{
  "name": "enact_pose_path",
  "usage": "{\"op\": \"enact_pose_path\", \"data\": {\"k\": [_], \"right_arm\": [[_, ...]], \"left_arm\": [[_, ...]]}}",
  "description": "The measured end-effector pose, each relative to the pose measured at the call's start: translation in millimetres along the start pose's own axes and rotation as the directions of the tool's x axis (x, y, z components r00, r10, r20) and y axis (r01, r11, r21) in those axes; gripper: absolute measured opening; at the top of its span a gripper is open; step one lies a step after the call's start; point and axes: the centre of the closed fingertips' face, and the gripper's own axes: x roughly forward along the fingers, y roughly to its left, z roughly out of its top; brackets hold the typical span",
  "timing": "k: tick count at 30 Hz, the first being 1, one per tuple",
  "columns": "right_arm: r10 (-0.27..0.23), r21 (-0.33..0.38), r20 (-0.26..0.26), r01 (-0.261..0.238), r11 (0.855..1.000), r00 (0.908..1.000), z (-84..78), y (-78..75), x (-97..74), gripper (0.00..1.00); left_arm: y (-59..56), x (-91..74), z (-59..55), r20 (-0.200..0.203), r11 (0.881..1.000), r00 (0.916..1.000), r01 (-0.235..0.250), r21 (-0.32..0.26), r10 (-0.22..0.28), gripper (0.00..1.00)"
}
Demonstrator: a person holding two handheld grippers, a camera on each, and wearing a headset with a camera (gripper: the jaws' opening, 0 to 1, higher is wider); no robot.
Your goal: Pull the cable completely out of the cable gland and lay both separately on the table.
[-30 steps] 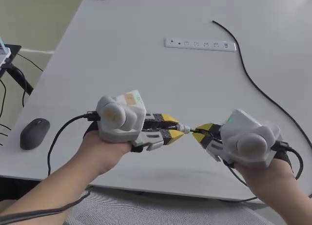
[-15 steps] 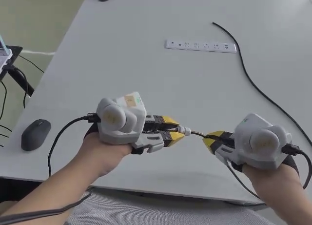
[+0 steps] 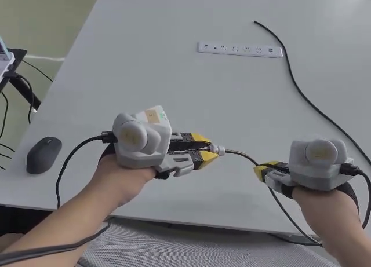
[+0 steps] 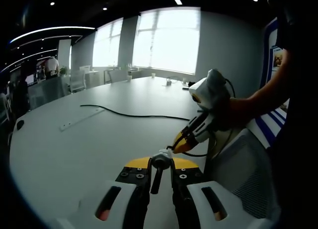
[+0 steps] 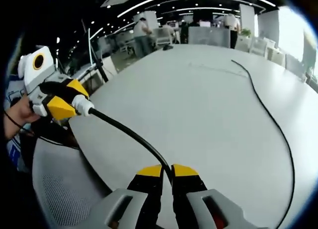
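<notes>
The gland (image 3: pixel 217 150), a small pale fitting, is clamped between the yellow-tipped jaws of the left gripper (image 3: pixel 210 152), which is held in a hand just above the near edge of the table (image 3: pixel 174 87). In the left gripper view, the gland is seen pinched right at the jaw tips, with its rounded end pointing forward.

The cable (image 5: pixel 129 134), thin and black, is seen in the right gripper view to run out of the gland's end and sag in a shallow curve across the gap to the right gripper (image 3: pixel 261 171). There it is gripped between the closed jaws, and in the right gripper view it is seen to pass down between the two yellow tips. The cable is not yet out of the gland, and both are held in the air, not laid on the table.

The two grippers are held apart, roughly level with each other, tips facing one another, with the stretch of cable between them.

Farther back on the table a white power strip (image 3: pixel 240 49) is laid, and a long black cord (image 3: pixel 301 93) is trailed from beside it toward the right edge. A dark mouse (image 3: pixel 42 156) is placed near the table's left edge, well apart from the left gripper.
</notes>
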Motion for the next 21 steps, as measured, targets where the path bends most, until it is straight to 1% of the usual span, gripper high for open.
{"op": "enact_pose_path", "data": {"k": [2,5,7,10,11,13,15,18,19,21], "right_arm": [[0.002,0.022,-0.006,-0.002,1.0,1.0,-2.6,-1.1,0.7,0.01],[0.006,0.025,-0.012,-0.005,1.0,0.9999,-5.1,-1.1,1.5,0.01],[0.007,0.022,-0.006,-0.007,1.0,1.0,-4.7,-0.9,1.3,0.01],[0.005,-0.022,-0.003,-0.005,1.0,1.0,-5.2,-0.3,1.6,0.01],[0.015,-0.067,0.003,-0.015,0.998,0.9999,-4.6,1.2,2.2,0.01],[0.013,-0.112,0.003,-0.013,0.994,0.9999,-5.3,2.0,2.9,0.02],[0.013,-0.138,0.001,-0.012,0.99,0.9999,-5.8,2.7,3.1,0.02],[0.011,-0.147,0.003,-0.01,0.989,0.9999,-5.4,2.8,2.1,0.02],[0.007,-0.153,0.003,-0.006,0.988,1.0,-5.4,2.1,2.2,0.05],[0.0,-0.167,0.017,0.003,0.986,0.9999,-3.0,0.7,1.3,0.15]], "left_arm": [[0.5,-0.3,-0.7,-0.002,1.0,1.0,-0.001,0.001,0.001,0.15],[0.9,-0.5,-2.1,-0.006,1.0,1.0,-0.001,0.001,0.001,0.15],[1.0,-0.6,-1.6,-0.004,1.0,1.0,-0.001,0.0,0.001,0.15],[1.6,0.0,-2.4,-0.006,1.0,1.0,-0.001,0.001,0.001,0.15],[2.2,0.3,-2.5,-0.005,1.0,1.0,0.0,0.001,0.0,0.15],[3.3,0.3,-2.3,-0.004,1.0,1.0,-0.001,-0.002,0.001,0.15],[4.4,0.2,-2.7,-0.007,1.0,1.0,-0.004,0.0,0.004,0.15],[4.9,0.1,-2.7,-0.008,1.0,1.0,-0.002,-0.002,0.002,0.15],[5.1,0.2,-2.8,-0.009,1.0,1.0,-0.002,-0.002,0.002,0.15],[5.6,0.1,-3.2,-0.011,1.0,0.9999,-0.004,-0.003,0.003,0.15]]}}
